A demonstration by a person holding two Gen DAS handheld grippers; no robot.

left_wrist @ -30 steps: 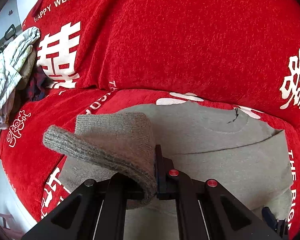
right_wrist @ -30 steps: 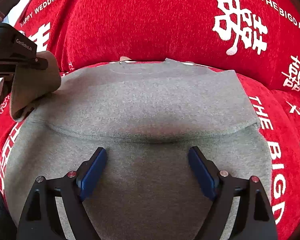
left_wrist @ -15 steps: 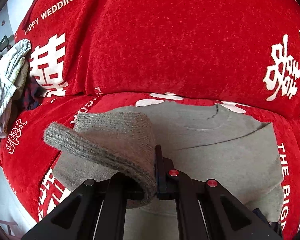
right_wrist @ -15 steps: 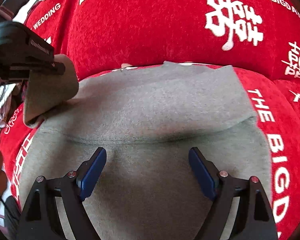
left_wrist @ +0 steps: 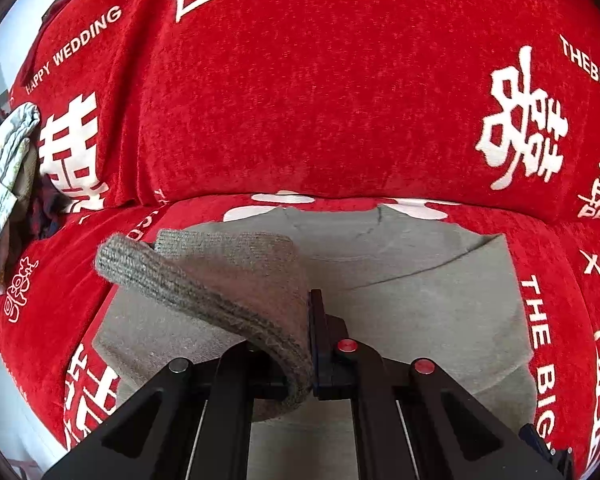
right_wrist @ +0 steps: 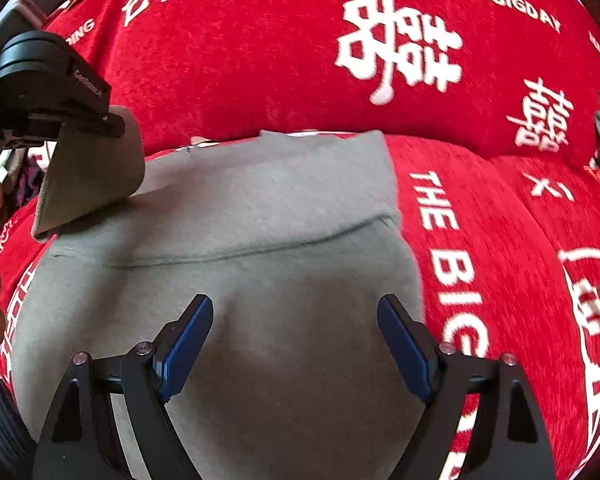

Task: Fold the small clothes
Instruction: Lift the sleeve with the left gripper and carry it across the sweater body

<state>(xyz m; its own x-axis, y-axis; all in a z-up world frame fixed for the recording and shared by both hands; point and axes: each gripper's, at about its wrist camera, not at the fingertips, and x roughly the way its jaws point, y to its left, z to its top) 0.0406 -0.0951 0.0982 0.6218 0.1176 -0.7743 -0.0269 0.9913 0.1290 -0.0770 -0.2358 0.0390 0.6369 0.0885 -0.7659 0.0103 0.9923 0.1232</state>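
Grey knit sweater [left_wrist: 420, 304]; red sofa cover [left_wrist: 300, 100] with white lettering; my right pads [right_wrist: 188, 344] blue.

A red sofa cover [left_wrist: 340, 100] fills the scene, printed in white with large characters and the words "HAPPY WEDDING" and "THE BIG DAY". It spans the seat [right_wrist: 500, 240] and the backrest behind it. At the far left edge, a crumpled pale patterned cloth [left_wrist: 4, 168] rests against the cover, with a dark fabric [left_wrist: 46, 208] just beside it.
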